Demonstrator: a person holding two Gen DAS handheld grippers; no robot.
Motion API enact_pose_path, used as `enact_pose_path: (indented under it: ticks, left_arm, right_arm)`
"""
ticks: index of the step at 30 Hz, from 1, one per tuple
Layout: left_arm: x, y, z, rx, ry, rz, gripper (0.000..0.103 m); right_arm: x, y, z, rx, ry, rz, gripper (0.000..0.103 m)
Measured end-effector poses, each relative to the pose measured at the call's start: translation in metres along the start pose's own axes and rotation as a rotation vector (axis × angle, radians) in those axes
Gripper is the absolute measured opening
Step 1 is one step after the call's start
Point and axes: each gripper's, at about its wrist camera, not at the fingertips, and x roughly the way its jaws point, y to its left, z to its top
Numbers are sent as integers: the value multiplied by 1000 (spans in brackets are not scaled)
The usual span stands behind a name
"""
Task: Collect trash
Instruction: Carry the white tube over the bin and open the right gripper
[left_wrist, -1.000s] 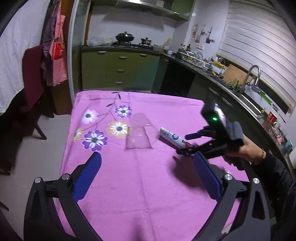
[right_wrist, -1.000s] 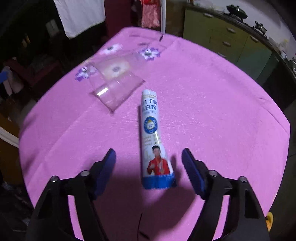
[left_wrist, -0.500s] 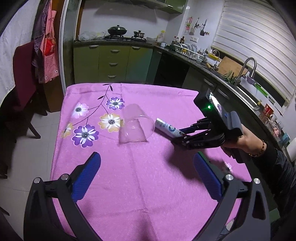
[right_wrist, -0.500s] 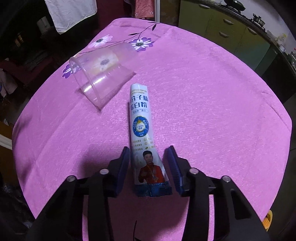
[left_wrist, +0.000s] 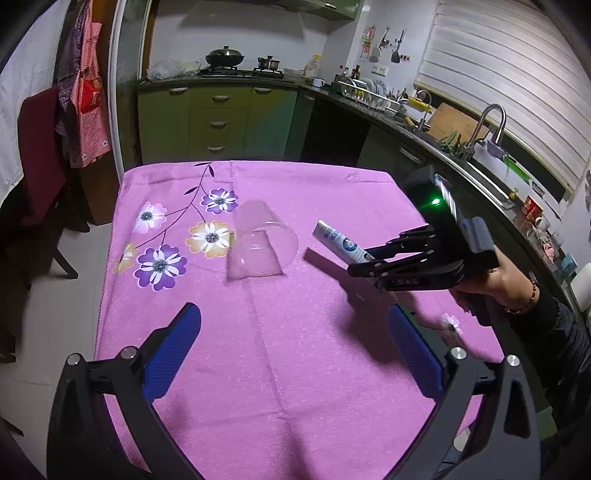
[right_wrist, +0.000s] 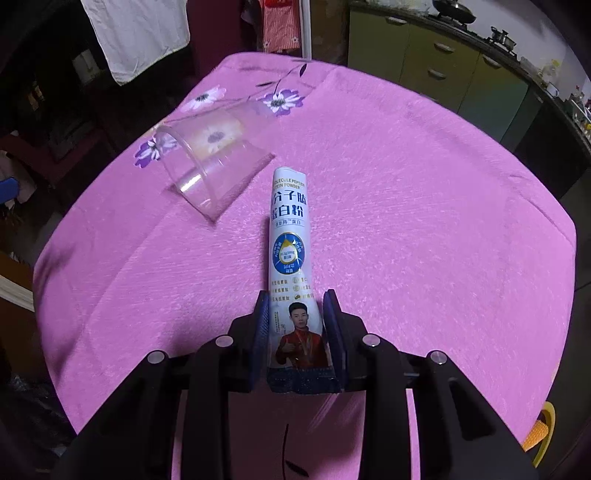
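- On the surface (left_wrist: 295, 369) draped in a pink cloth with printed flowers, two pieces of rubbish show: a clear plastic cup (left_wrist: 260, 245) lying on its side and a white and blue printed powder sachet (right_wrist: 293, 266).
- In the right wrist view, the right claw (right_wrist: 297, 339) sits at 6 o'clock with its blue pads (right_wrist: 260, 332) pressed against both sides of the sachet's near end, where a man in a red top is printed; the jaws are closed down to the width of the packet.
- From that grip the sachet runs away toward 12 o'clock, its far tip just beside the cup's narrow base without clearly touching it.
- The cup (right_wrist: 207, 162) lies at about 10 o'clock from the sachet in this view, its wide mouth turned toward 9 o'clock and its base toward the packet.
- In the left wrist view, the right claw (left_wrist: 364, 258) reaches in from 3 o'clock, held by the person's right hand (left_wrist: 498, 280), with the sachet (left_wrist: 338, 242) sticking out toward 10 o'clock; whether its far end rests on the cloth or hangs just above it cannot be told.
- The left claw (left_wrist: 295, 347) hangs at 6 o'clock over bare cloth, its two blue pads (left_wrist: 173, 354) spread wide apart and holding nothing.
- The cup lies at 12 o'clock from the left claw, well apart from it, beside the purple and yellow flowers (left_wrist: 184, 243) at its 9 o'clock.
- A green kitchen cabinet run (left_wrist: 218, 122) stands beyond the far edge at 12 o'clock.
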Motion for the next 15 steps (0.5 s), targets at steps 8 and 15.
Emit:
enact_pose_path:
  ticks: [8,15]
  left_arm:
    - [4,-15,5,36,-1,-23,96]
    - [19,-33,11,70,14,-71,96]
  right_arm:
    - [-43,-33,-37,87,-44,-61,30]
    - [-125,-133,-128,372,-72,-239,30]
